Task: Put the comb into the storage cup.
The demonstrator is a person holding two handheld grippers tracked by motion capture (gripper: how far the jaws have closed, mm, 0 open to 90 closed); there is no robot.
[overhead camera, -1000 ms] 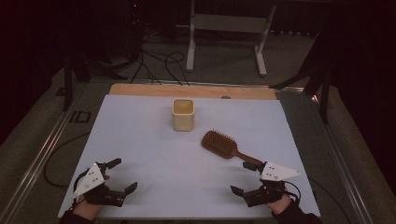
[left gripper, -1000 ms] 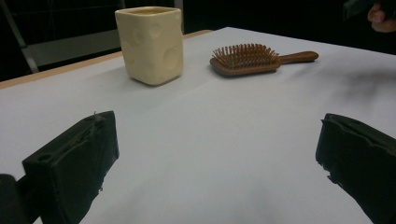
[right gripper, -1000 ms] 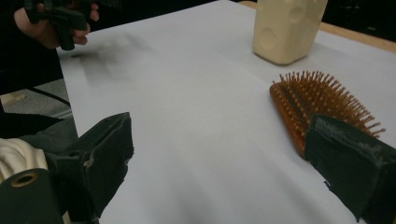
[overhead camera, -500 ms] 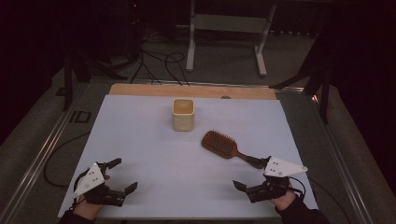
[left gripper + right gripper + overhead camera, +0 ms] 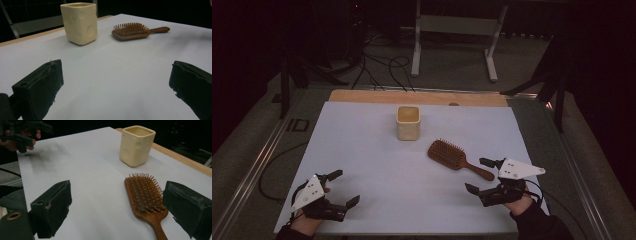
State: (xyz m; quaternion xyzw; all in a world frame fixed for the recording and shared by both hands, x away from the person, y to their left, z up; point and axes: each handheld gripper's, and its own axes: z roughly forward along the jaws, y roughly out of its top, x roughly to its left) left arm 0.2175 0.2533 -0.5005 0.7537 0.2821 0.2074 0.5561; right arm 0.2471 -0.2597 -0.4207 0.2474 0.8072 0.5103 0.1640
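- While both grippers sit low at the near edge, the step in hand looks like the approach to a pick: the right gripper [image 5: 484, 176] closes on the wooden hairbrush [image 5: 457, 158], nothing held.
- Right gripper jaws spread wide and empty; in the right gripper view the hairbrush [image 5: 147, 200] lies between them, handle end near the camera, head with bristles up pointing far toward the cup.
- Left gripper [image 5: 343, 187] at the near-left corner, jaws spread too, empty, well apart from both things.
- Hairbrush lies flat on the white table sheet [image 5: 377, 150], right of centre, handle angled toward the near right, its tip just beside the right gripper.
- Cream square cup [image 5: 408, 122] stands upright far of centre, opening up, apart from the brush head.
- Next move, my call: right gripper eases forward, straddles the handle, then shuts on it; the handle is thin and low on the sheet, so the jaws must drop close to the surface.
- Open room: wide bare sheet between the grippers and left of the brush, free for a lift or carry.
- Edges: right gripper is near the right and near edges of the sheet; wooden table strip [image 5: 362, 95] shows at the far edge behind the cup.
- Risk: a nudge could spin the brush or push it toward the cup.
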